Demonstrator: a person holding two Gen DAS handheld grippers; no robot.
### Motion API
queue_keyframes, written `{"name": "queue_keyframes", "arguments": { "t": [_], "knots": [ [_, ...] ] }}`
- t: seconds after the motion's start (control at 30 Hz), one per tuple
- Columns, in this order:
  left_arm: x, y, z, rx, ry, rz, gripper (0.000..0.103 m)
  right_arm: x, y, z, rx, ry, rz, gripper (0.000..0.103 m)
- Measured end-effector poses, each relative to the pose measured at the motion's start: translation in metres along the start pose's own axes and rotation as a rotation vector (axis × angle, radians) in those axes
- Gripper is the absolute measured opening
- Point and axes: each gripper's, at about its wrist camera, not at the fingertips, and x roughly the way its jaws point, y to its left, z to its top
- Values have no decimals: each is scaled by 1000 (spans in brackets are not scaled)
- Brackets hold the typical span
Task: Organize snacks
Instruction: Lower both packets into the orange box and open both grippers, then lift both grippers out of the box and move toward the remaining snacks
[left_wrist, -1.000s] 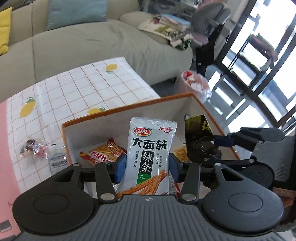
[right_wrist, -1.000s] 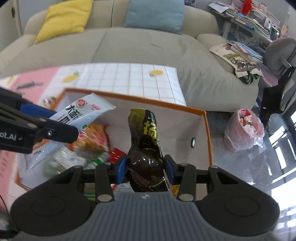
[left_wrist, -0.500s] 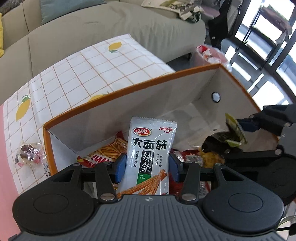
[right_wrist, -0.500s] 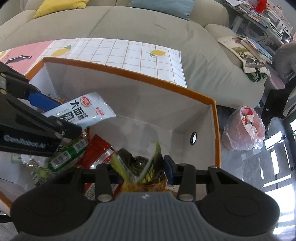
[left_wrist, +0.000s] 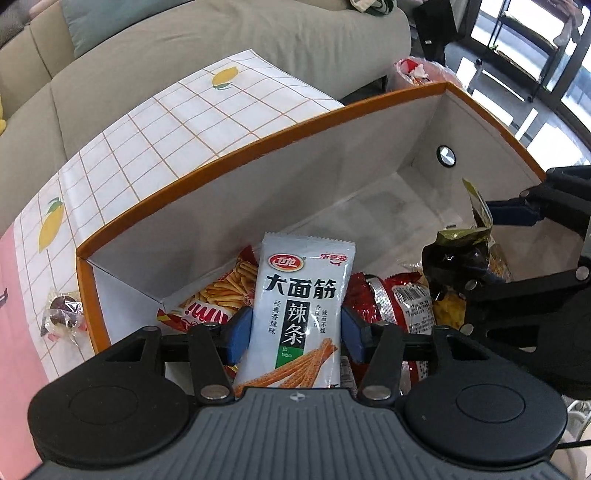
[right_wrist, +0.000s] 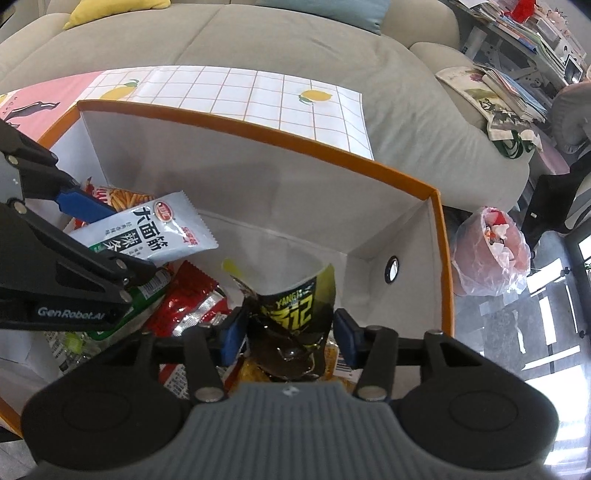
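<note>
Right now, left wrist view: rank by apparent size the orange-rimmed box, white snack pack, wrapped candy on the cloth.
1. Box, largest by far.
2. White pack, though it sits close to the camera, which inflates it.
3. Candy, smallest.

- A big grey-green sofa (right_wrist: 295, 48) fills the top of the right wrist view.
- A yellow pillow (right_wrist: 114, 11) sits at its upper left, and a blue pillow (right_wrist: 332, 9) is at the top middle.
- The tabletop (left_wrist: 155, 136) has a white cloth with orange lines and yellow lemons. A pink mat (left_wrist: 14, 314) lies at the left edge.
- Papers and books (right_wrist: 495, 85) are piled at the upper right, by the sofa's end.
- A pink trash bag (right_wrist: 491, 251) full of scraps sits on the shiny grey floor (right_wrist: 517, 332) at the right.
- Bright daylight comes in through big windows with dark frames (left_wrist: 535, 48) at the upper right of the left wrist view.
</note>
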Motion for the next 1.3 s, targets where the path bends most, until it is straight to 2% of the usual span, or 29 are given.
{"name": "queue_keyframes", "arguments": {
  "t": [0.17,0.33,0.5,0.7,0.97,1.13,1.3],
  "knots": [
    [-7,-4,-2,34,-20,3,75,-3,1,0,-5,7,-11,56],
    [-24,-4,-4,47,-57,17,77,-15,3,3,-10,-5,-33,64],
    [-51,1,-11,26,-110,-7,77,-37,8,2,-4,-34,-76,79],
    [-88,6,-29,5,-196,-2,77,-73,21,-6,59,-97,-107,82],
    [-141,30,-57,-97,-331,26,77,-113,46,-18,229,-228,-136,85],
    [-158,54,-81,-176,-387,63,77,-130,66,-26,347,-298,-84,85],
    [-162,79,-111,-245,-388,76,77,-142,97,-28,400,-353,-42,81]
  ]
}}
